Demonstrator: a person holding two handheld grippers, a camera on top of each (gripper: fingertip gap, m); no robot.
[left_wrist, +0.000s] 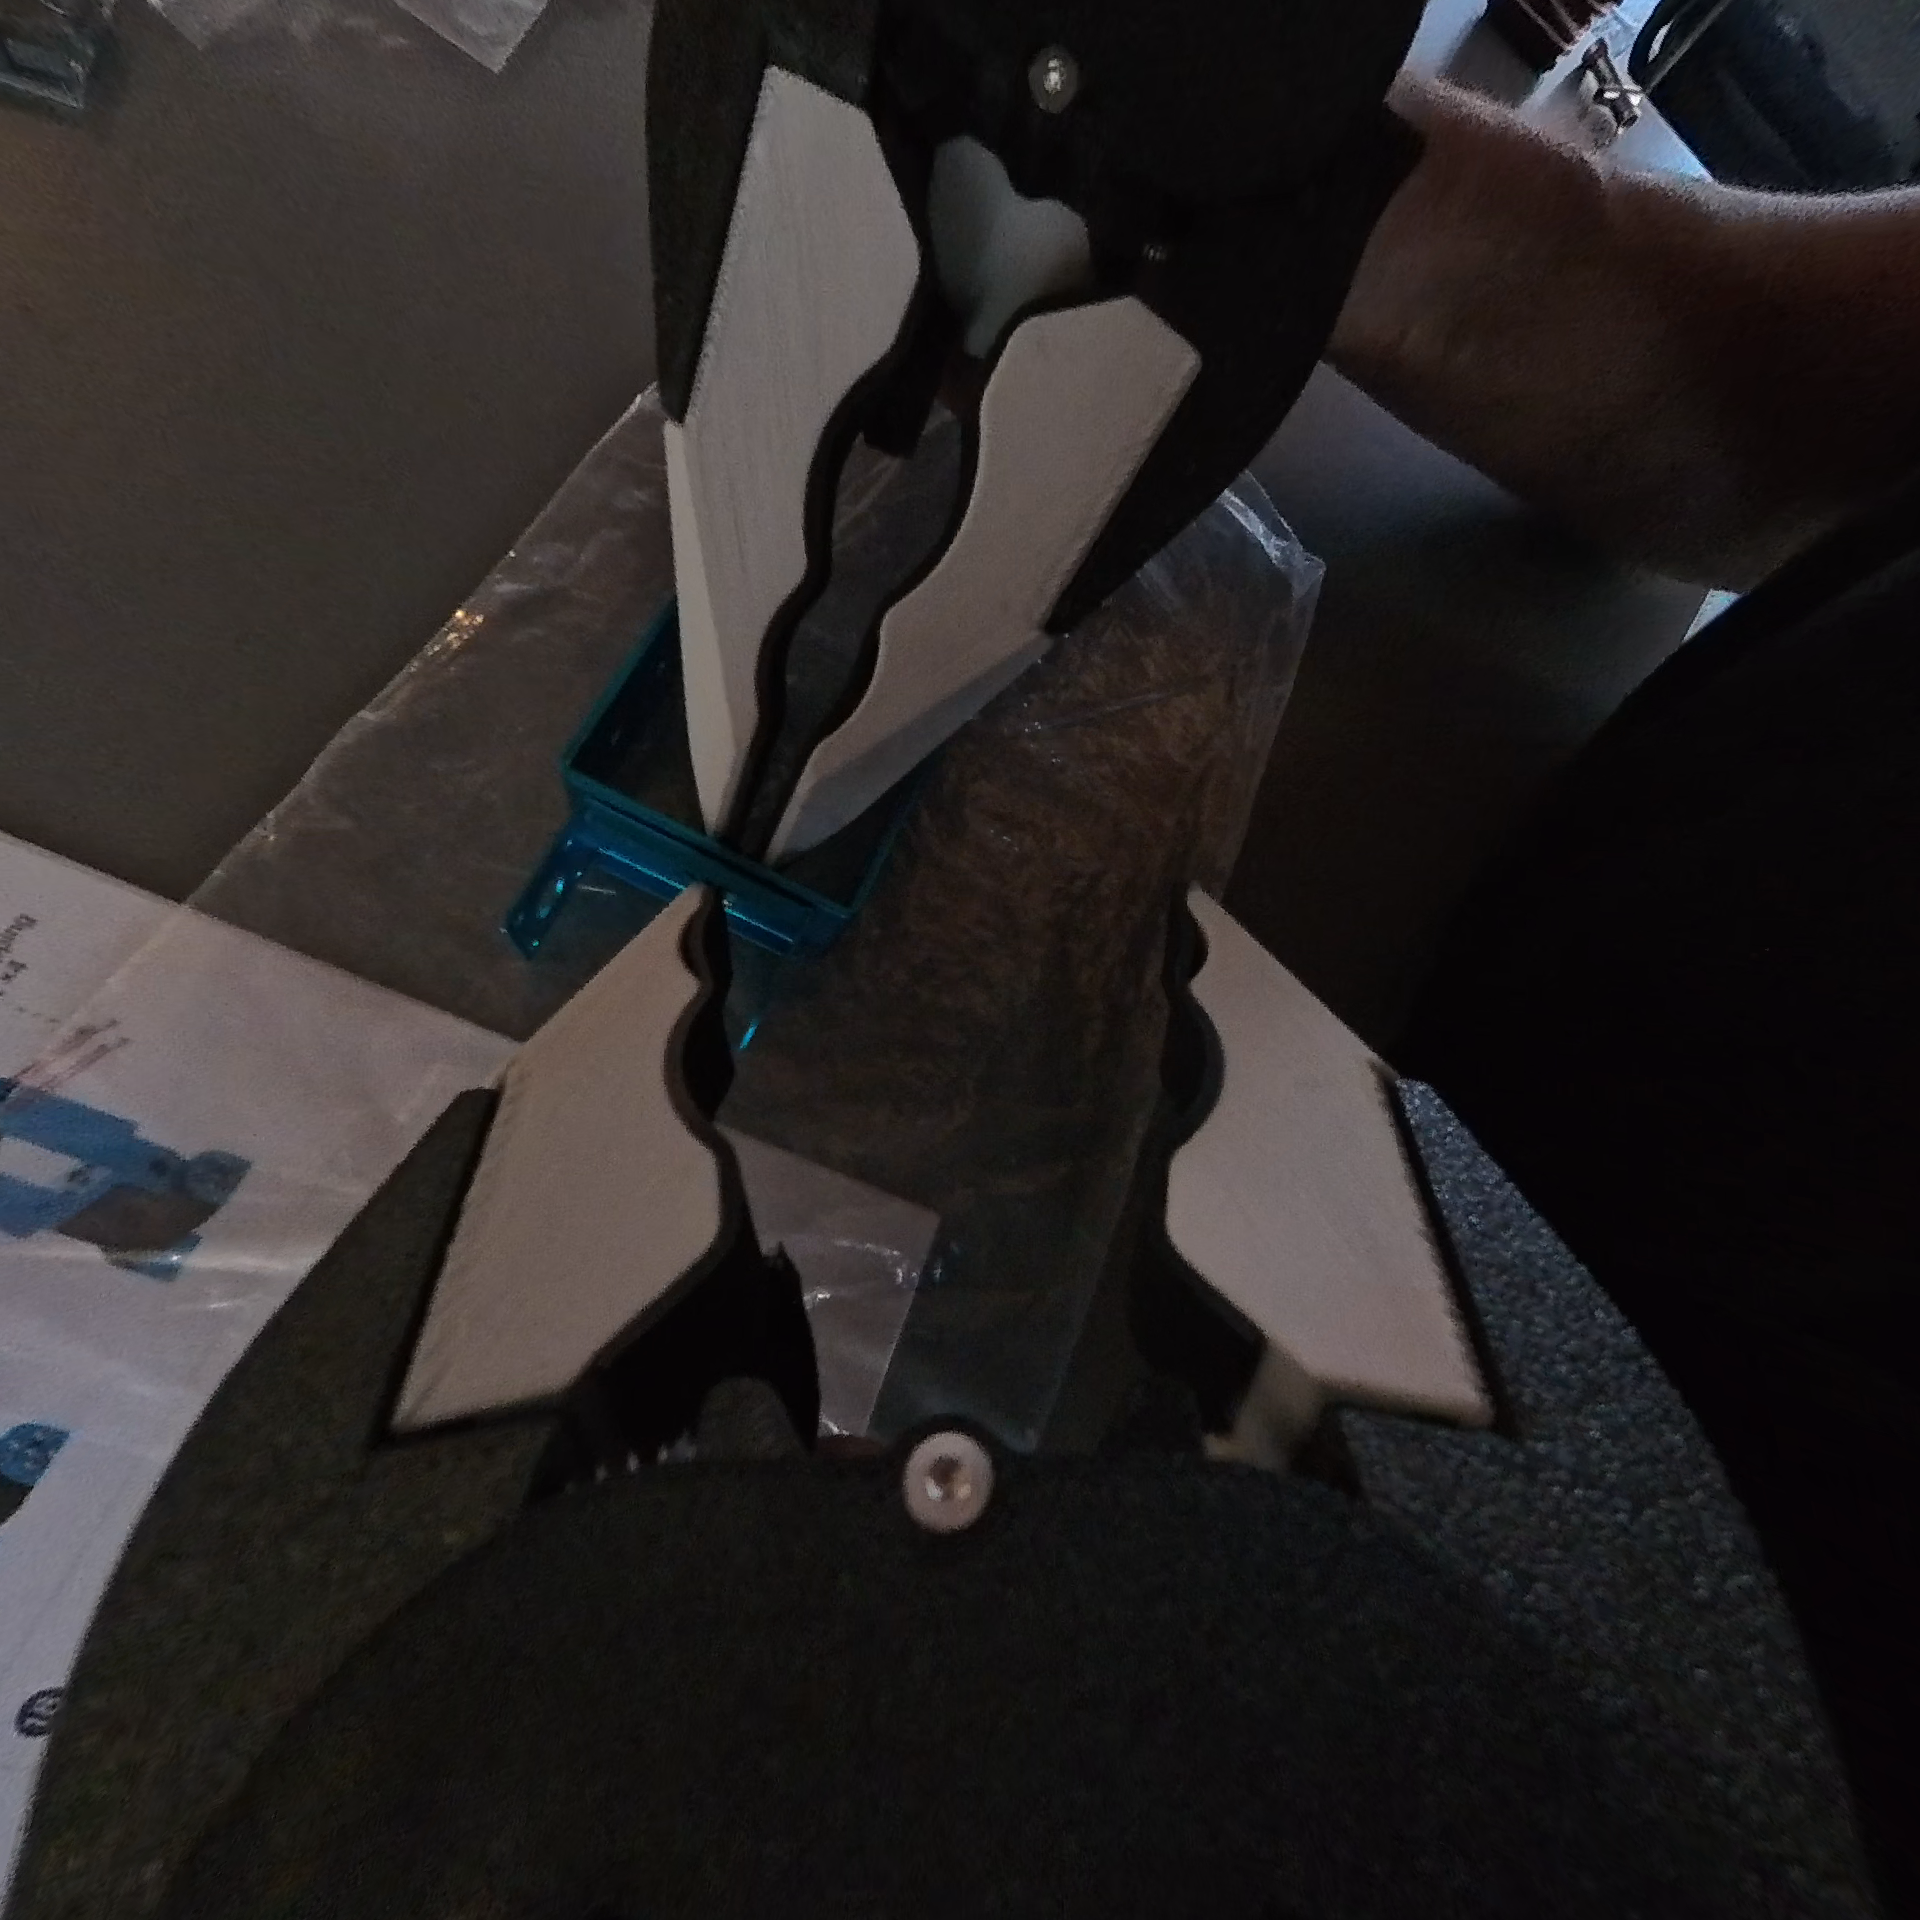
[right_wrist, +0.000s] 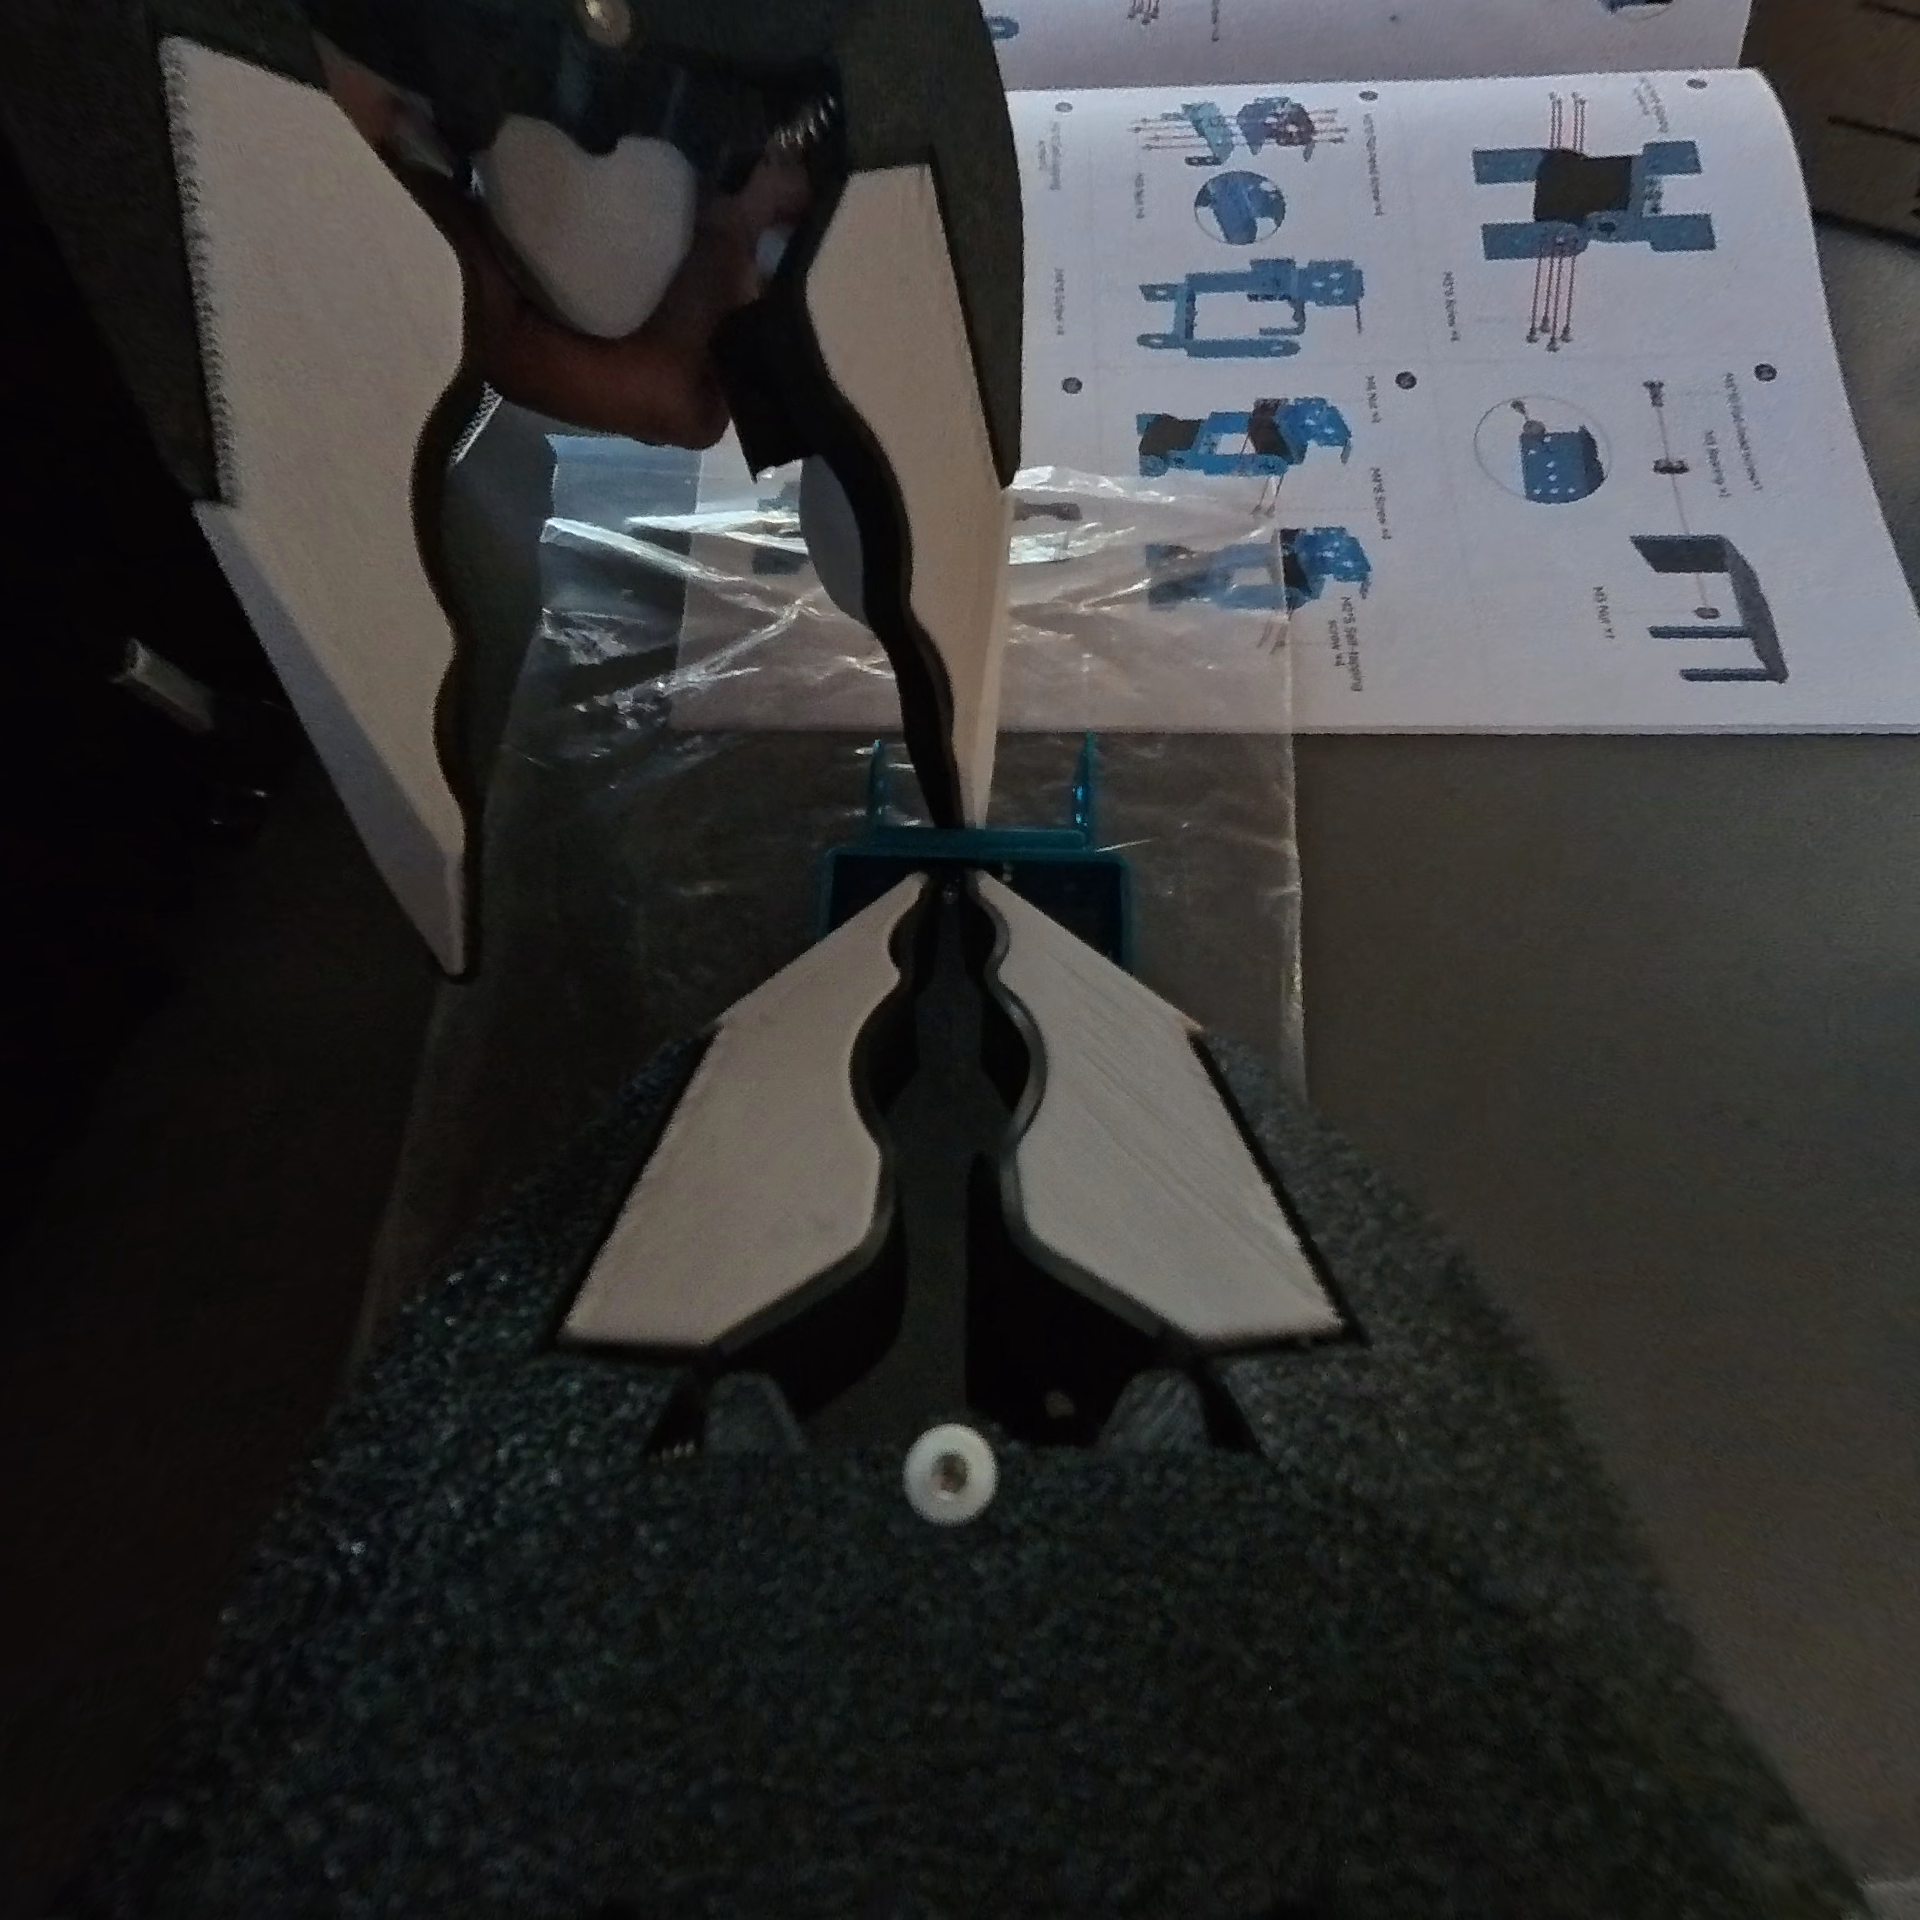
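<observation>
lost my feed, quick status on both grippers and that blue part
Left gripper open, one finger by blue metal bracket. Right gripper shut on bracket wall. Bracket on clear plastic bag; instruction booklet beyond.

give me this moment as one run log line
left gripper: open, one finger beside blue bracket | right gripper: shut on blue bracket | under: clear plastic bag | nearby: open manual

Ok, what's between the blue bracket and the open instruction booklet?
A crumpled clear plastic bag, overlapping the near edge of the booklet and running under the blue bracket; the right wrist view shows it.
</observation>
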